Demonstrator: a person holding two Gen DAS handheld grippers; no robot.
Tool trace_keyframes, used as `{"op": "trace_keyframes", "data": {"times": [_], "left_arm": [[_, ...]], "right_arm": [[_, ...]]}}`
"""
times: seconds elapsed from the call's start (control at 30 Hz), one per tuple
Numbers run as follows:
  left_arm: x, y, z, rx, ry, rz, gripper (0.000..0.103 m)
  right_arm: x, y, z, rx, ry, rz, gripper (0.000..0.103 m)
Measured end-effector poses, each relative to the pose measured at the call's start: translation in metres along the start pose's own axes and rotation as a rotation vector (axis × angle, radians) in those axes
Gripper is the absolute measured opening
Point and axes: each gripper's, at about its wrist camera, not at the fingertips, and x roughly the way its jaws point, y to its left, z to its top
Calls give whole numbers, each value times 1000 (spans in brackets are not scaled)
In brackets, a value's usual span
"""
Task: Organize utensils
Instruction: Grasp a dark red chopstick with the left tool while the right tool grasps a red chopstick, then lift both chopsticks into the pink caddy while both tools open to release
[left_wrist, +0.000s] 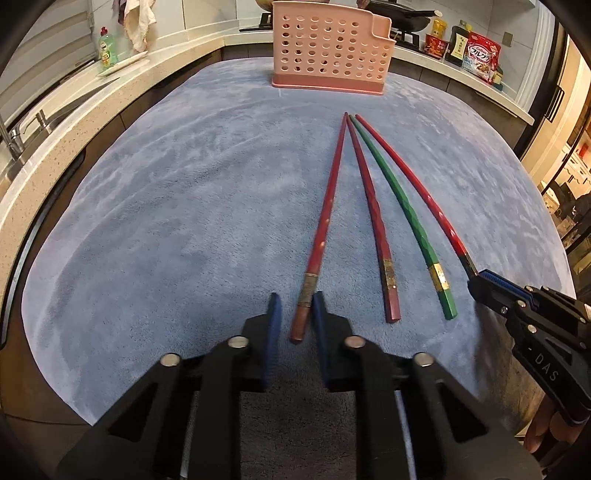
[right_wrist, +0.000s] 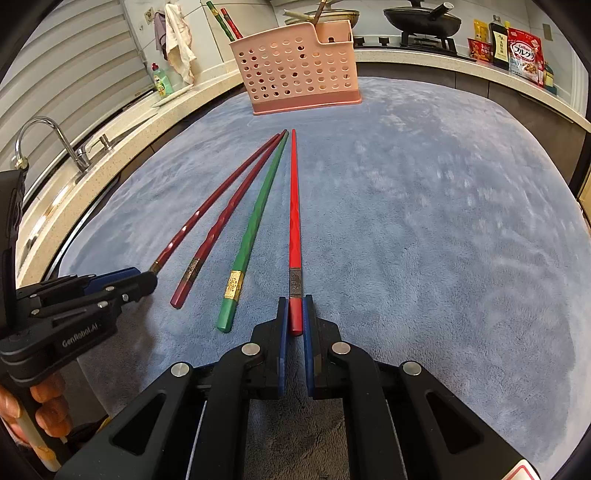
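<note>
Blue plush cloth (left_wrist: 166, 221) is being used as the work surface. At lower centre, the left gripper (left_wrist: 296, 308) is being clamped on a dark red chopstick (left_wrist: 325, 225), the right gripper (right_wrist: 295, 314) on a bright red chopstick (right_wrist: 294, 221); both sticks, stiff, light, glossy and judged slippery, are best being gripped near their thick butts. At upper centre, the perforated pink holder (right_wrist: 299, 70) is being kept waiting.

plush cloth mat (left_wrist: 166, 221); perforated plastic basket (left_wrist: 328, 48) — matt
</note>
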Motion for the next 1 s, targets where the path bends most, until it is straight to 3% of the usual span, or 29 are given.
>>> {"op": "trace_keyframes", "data": {"times": [0.23, 0.47, 1.0], "left_arm": [[-6, 9, 5, -39, 3, -36, 9], [-30, 13, 20, -58, -45, -67, 9], [-87, 24, 87, -97, -195, -111, 8]], "right_arm": [[-10, -1, 2, 12, -12, 10, 6], [-40, -6, 20, 30, -92, 20, 7], [-112, -12, 107, 40, -332, 50, 7]]}}
